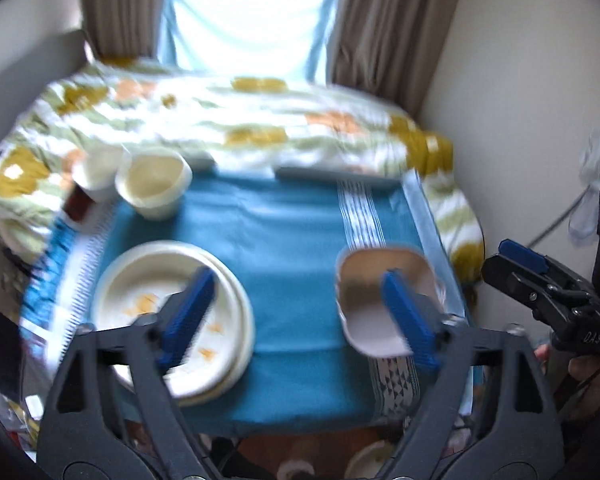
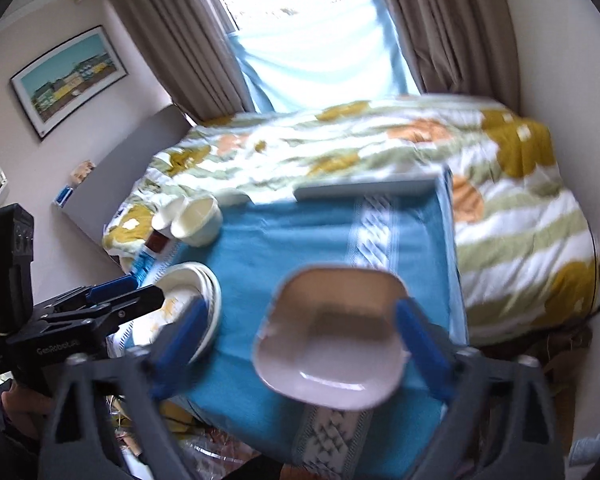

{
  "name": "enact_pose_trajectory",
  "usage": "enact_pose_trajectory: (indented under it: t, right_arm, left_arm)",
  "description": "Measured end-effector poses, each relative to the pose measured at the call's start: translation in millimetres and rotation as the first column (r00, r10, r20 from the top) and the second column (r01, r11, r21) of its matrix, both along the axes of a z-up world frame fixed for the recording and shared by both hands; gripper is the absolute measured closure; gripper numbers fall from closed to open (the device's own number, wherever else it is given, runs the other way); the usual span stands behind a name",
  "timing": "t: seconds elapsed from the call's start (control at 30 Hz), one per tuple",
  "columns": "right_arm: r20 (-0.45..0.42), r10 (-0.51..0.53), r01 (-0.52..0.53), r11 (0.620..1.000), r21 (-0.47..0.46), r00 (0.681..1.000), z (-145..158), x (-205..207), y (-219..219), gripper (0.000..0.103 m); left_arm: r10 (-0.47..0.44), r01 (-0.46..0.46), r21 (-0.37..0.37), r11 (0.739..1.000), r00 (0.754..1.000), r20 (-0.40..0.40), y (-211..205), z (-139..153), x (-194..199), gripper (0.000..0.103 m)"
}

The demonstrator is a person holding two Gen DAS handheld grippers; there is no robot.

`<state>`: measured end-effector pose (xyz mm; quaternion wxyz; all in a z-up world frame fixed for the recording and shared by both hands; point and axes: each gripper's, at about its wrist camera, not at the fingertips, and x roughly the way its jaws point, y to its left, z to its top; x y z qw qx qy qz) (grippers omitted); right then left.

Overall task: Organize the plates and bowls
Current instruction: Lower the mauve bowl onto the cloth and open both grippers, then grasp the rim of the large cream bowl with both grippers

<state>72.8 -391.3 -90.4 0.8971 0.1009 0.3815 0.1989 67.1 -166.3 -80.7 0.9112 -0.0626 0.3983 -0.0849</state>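
A stack of round white plates [image 1: 156, 312] with orange smears lies at the left of the blue tablecloth [image 1: 284, 248]; it also shows in the right wrist view [image 2: 192, 288]. A squarish pale dish [image 1: 364, 292] lies at the right [image 2: 332, 336]. Two cream round bowls [image 1: 152, 188] stand at the far left corner [image 2: 198, 216]. My left gripper [image 1: 300, 312] is open and empty above the cloth, between plates and dish. My right gripper [image 2: 304, 340] is open, hovering over the square dish, and shows at the right in the left wrist view [image 1: 540, 276].
A dark red small container [image 1: 78, 204] stands beside the bowls. A bed with a flowered duvet [image 2: 420, 148] lies behind the table, curtains and a bright window beyond. A flat grey slab [image 2: 364, 190] lies at the table's far edge. Clutter lies on the floor below.
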Motion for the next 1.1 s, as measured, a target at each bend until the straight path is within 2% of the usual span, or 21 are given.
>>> enact_pose_trajectory:
  t: [0.03, 0.13, 0.2, 0.3, 0.37, 0.47, 0.6, 0.7, 0.8, 0.87, 0.97, 1.0, 1.03, 1.1]
  right_arm:
    - [0.025, 0.020, -0.020, 1.000, 0.009, 0.999, 9.3, 1.7, 10.1, 0.000]
    - [0.099, 0.060, -0.063, 0.998, 0.029, 0.993, 30.0, 9.0, 40.3, 0.000]
    - [0.137, 0.098, -0.102, 0.994, 0.028, 0.986, 38.8, 13.7, 63.5, 0.000]
    - [0.108, 0.173, -0.170, 0.985, -0.037, 0.979, 44.7, 27.4, 107.5, 0.000]
    - [0.069, 0.187, -0.183, 0.981, -0.061, 0.980, 42.9, 41.4, 134.1, 0.000]
    - [0.035, 0.148, -0.146, 0.988, -0.055, 0.988, 38.0, 69.3, 164.3, 0.000]
    - [-0.068, 0.138, -0.141, 0.989, -0.045, 0.988, 19.9, 116.2, 199.9, 0.000]
    - [-0.137, 0.107, -0.114, 0.993, -0.044, 0.985, -2.1, 149.2, 219.6, 0.000]
    - [-0.209, 0.086, -0.096, 0.995, -0.039, 0.974, -28.9, 177.3, 233.9, 0.001]
    - [-0.263, 0.074, -0.085, 0.996, -0.030, 0.962, -47.6, 194.6, 239.0, 0.004]
    - [-0.341, 0.074, -0.082, 0.997, -0.011, 0.937, -76.9, 218.8, 245.9, 0.017]
    - [-0.360, 0.079, -0.088, 0.996, -0.008, 0.929, -84.4, 224.8, 248.3, 0.025]
    - [-0.381, 0.085, -0.094, 0.996, -0.005, 0.921, -93.5, 231.3, 251.0, 0.033]
    - [-0.423, 0.095, -0.104, 0.995, 0.002, 0.901, -110.7, 245.7, 256.1, 0.041]
  left_arm:
    - [0.021, -0.021, 0.001, 1.000, 0.999, 0.040, 10.0, 11.3, -3.6, 0.000]
    - [0.052, -0.055, 0.016, 0.998, 0.991, 0.126, 40.4, 33.6, -9.8, 0.000]
    - [0.066, -0.071, 0.042, 0.997, 0.991, 0.116, 60.5, 38.0, -3.0, 0.000]
    - [0.091, -0.095, 0.049, 0.994, 0.992, 0.086, 96.8, 36.5, 14.5, 0.000]
    - [0.106, -0.107, 0.020, 0.994, 0.993, 0.060, 126.3, 33.9, 28.7, 0.000]
    - [0.107, -0.107, -0.042, 0.993, 0.994, 0.012, 173.3, 24.7, 54.0, 0.000]
    - [0.095, -0.105, -0.115, 0.988, 0.991, -0.090, 221.3, -2.1, 99.3, 0.001]
    - [0.073, -0.100, -0.159, 0.982, 0.982, -0.172, 243.8, -31.3, 135.1, 0.006]
    - [0.056, -0.102, -0.191, 0.976, 0.971, -0.234, 256.4, -61.8, 167.1, 0.015]
    - [0.045, -0.105, -0.207, 0.973, 0.960, -0.275, 255.3, -81.7, 183.5, 0.025]
    - [0.040, -0.118, -0.220, 0.968, 0.943, -0.329, 253.0, -110.1, 206.8, 0.032]
    - [0.038, -0.120, -0.218, 0.968, 0.938, -0.345, 251.5, -118.4, 213.6, 0.034]
    - [0.040, -0.126, -0.212, 0.969, 0.930, -0.367, 249.7, -128.5, 221.3, 0.039]
    - [0.052, -0.143, -0.201, 0.969, 0.916, -0.398, 247.9, -144.5, 233.9, 0.048]
